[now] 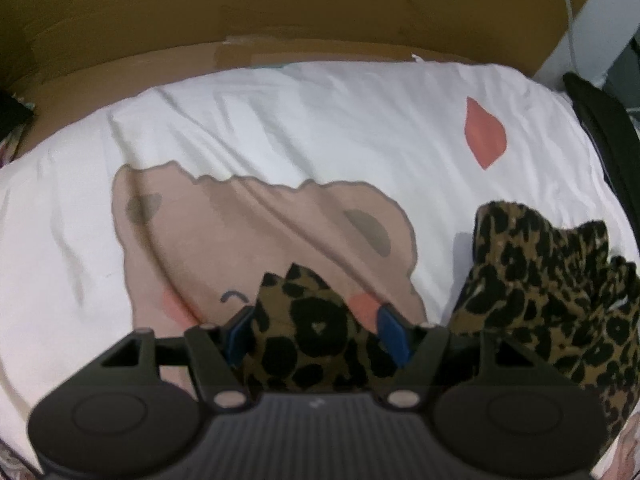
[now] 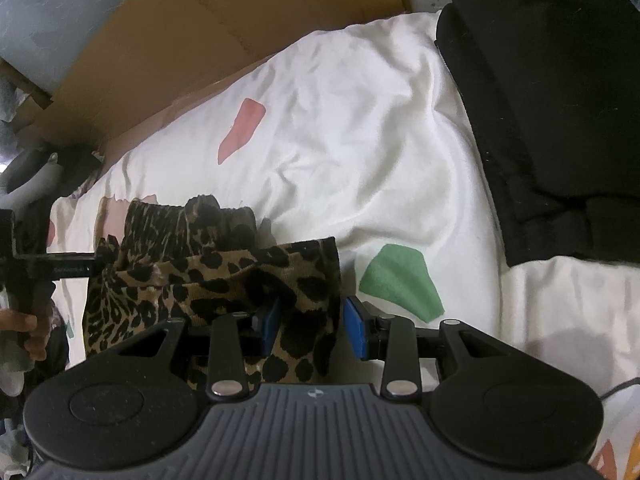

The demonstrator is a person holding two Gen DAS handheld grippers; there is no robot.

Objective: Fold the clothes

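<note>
A leopard-print garment point(image 1: 540, 280) lies bunched on the white bed cover point(image 1: 320, 120). My left gripper point(image 1: 316, 332) has a thick wad of it filling the space between its blue pads, which press on it from both sides. In the right wrist view the same garment point(image 2: 180, 264) stretches leftward to the left gripper's black finger point(image 2: 60, 268), which a hand point(image 2: 32, 332) holds. My right gripper point(image 2: 312, 326) is closed around a fold at the garment's right edge. Its left pad is sunk into the fabric and its right pad sits at the fabric's edge.
The bed cover has a tan bear print point(image 1: 240, 232), a red patch point(image 1: 484, 136) and a green patch point(image 2: 400, 280). Folded black clothing point(image 2: 560, 100) lies on the bed's right side. Brown cardboard point(image 1: 280, 8) stands along the far edge.
</note>
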